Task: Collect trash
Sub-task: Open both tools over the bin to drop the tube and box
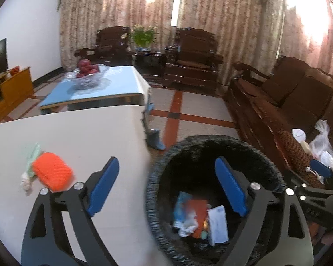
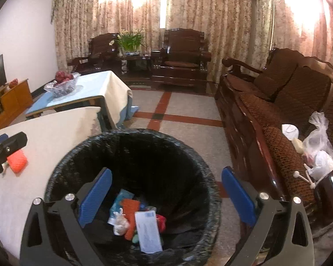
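A black-lined trash bin stands on the floor beside a white table. Several pieces of trash lie in it, among them a white packet and an orange wrapper. An orange foam net and a pale green wrapper lie on the table. My left gripper is open and empty, straddling the bin's left rim. My right gripper is open and empty above the bin.
A brown wooden sofa runs along the right, with plastic bags on its seat. A blue-topped coffee table holds a fruit bowl. Armchairs, a plant and curtains stand at the back. A TV cabinet is at left.
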Demonstrator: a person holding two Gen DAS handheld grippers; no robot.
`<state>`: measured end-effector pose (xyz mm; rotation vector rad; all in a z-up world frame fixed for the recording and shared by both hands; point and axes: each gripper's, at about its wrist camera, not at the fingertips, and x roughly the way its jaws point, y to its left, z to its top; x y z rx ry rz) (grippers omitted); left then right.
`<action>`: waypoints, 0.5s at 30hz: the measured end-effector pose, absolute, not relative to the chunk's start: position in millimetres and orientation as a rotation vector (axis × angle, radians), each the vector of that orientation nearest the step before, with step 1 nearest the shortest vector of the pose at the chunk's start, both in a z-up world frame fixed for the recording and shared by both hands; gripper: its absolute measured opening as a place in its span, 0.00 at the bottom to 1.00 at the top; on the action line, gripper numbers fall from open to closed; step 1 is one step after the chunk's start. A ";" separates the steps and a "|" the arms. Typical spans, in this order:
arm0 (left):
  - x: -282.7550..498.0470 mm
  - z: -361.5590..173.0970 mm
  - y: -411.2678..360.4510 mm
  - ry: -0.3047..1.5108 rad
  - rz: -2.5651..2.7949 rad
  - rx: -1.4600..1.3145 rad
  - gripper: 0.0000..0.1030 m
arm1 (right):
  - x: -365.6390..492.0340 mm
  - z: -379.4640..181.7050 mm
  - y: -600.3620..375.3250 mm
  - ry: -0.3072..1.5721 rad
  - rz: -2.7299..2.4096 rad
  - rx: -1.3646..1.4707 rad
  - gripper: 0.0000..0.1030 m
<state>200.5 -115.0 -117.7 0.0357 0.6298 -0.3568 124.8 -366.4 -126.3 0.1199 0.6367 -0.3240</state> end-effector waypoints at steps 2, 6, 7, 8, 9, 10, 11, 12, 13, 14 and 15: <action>199.0 -114.9 -102.5 0.622 -0.330 0.040 0.86 | 126.1 -124.3 -357.3 0.630 -0.303 0.118 0.94; 198.1 -110.7 -73.3 0.611 -0.276 0.043 0.87 | 133.2 -120.9 -335.2 0.622 -0.252 0.107 0.94; 198.1 -108.9 -67.2 0.609 -0.266 0.043 0.87 | 135.2 -120.3 -329.2 0.618 -0.237 0.108 0.94; 197.0 -107.8 -56.6 0.603 -0.248 0.044 0.87 | 137.4 -118.7 -323.6 0.616 -0.224 0.108 0.94; 195.7 -106.4 -49.0 0.599 -0.236 0.044 0.88 | 139.1 -118.8 -317.6 0.614 -0.209 0.109 0.94; 194.7 -105.8 -39.0 0.594 -0.220 0.043 0.88 | 142.8 -118.9 -308.1 0.614 -0.184 0.109 0.94; 193.9 -105.1 -28.4 0.591 -0.204 0.040 0.88 | 145.7 -118.9 -302.1 0.615 -0.169 0.108 0.94; 193.3 -105.1 -19.9 0.589 -0.192 0.036 0.88 | 148.2 -119.6 -293.9 0.615 -0.150 0.107 0.94; 193.0 -105.4 -9.4 0.587 -0.176 0.032 0.88 | 153.0 -120.2 -282.3 0.615 -0.124 0.106 0.94; 193.5 -106.0 2.1 0.588 -0.155 0.030 0.88 | 156.4 -119.8 -273.5 0.614 -0.104 0.105 0.94; 193.9 -107.7 13.8 0.588 -0.132 0.027 0.88 | 160.3 -119.6 -264.0 0.611 -0.083 0.103 0.94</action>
